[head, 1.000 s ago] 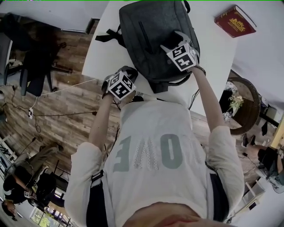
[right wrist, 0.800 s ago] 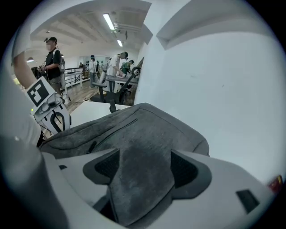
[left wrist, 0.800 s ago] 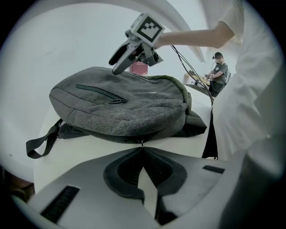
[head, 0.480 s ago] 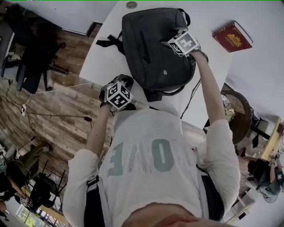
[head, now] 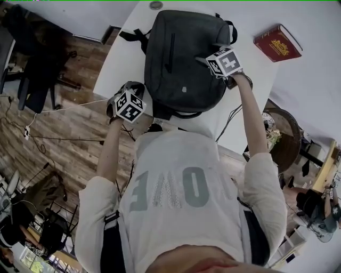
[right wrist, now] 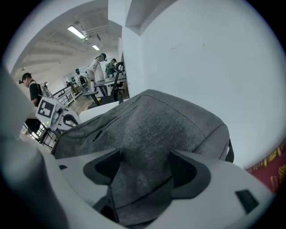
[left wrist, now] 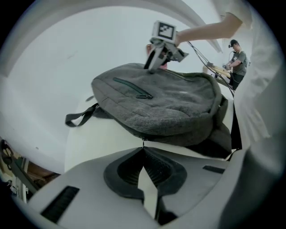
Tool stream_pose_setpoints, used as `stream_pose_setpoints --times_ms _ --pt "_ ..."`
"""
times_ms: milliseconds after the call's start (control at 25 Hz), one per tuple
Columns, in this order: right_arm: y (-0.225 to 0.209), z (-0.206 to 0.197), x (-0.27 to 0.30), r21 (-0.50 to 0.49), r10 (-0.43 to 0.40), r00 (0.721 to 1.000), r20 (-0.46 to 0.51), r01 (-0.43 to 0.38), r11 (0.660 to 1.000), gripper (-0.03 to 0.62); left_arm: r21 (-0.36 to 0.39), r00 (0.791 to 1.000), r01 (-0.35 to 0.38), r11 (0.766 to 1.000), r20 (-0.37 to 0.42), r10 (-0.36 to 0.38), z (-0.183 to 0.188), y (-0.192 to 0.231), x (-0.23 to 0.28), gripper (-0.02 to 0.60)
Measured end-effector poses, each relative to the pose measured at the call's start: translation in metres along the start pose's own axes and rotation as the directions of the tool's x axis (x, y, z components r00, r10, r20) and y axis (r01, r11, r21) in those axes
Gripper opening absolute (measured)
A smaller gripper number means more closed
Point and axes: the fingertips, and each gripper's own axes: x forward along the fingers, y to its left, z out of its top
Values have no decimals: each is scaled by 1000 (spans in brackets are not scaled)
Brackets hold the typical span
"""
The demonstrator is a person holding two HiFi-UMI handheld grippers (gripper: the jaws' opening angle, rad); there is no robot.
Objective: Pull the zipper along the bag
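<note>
Book [head: 278,42] beside bag [head: 181,64], chair [head: 32,69] aside, zipper pull [left wrist: 143,141] pinched

Matt grey woven-cloth bag [head: 181,58], faintly fuzzy, on a smooth white table [head: 249,18]. Its tiny zipper pull [left wrist: 143,142] looks metallic. The red book [head: 277,42] has a glossy cover, and the floor [head: 69,128] is grained wood planking.

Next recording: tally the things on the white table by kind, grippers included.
Dark grey fabric backpack: 1
Red hardcover book: 1
Small round grey disc: 1
Grippers: 2, left gripper shut on zipper pull, right gripper shut on backpack
Total: 5
</note>
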Motion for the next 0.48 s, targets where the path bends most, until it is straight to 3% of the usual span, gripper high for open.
stream_pose_setpoints --times_ms 80,280,480 --pt "9 -12 -8 -7 -14 1000 -5 14 1000 367 -4 1000 -25 1000 -12 25 -2 29 2 26" --pt "33 -49 -19 -88 -77 996 -55 72 994 353 104 997 -46 994 -49 52 9 83 18 26" --pt "56 -55 -33 -15 -82 995 -54 81 997 353 213 997 -5 977 -73 21 15 100 24 26"
